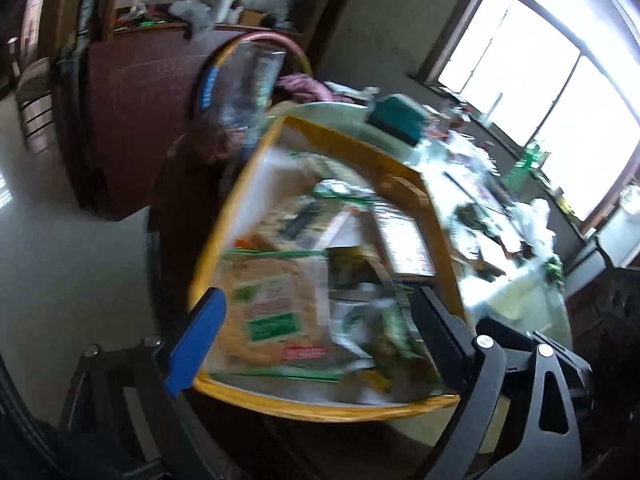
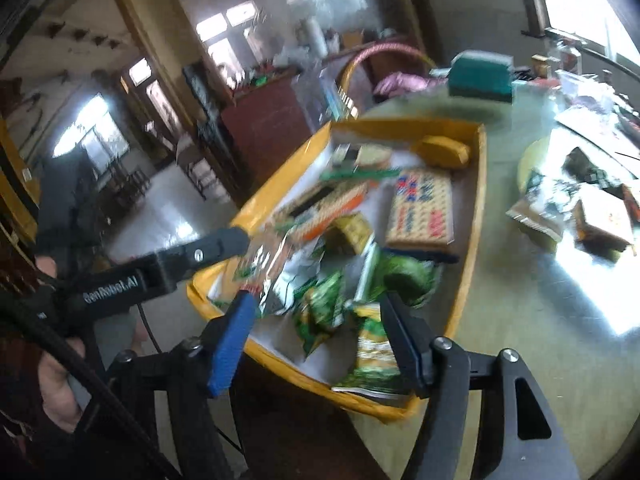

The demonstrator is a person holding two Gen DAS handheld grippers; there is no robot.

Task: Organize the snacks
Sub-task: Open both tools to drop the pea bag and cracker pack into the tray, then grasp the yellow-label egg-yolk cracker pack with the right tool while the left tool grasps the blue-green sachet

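A yellow tray holds several snack packets on a glass-topped round table. In the left wrist view my left gripper is open above the near end of the tray, over a brown cracker packet. In the right wrist view the same tray shows crackers, a yellow bun packet and green packets. My right gripper is open over the green packets. The left gripper reaches in from the left at a silver packet. Both views are blurred.
A teal box stands on the table behind the tray. More packets and a small box lie at the right. A basket with a pink handle sits beyond the table. A window lies at the right.
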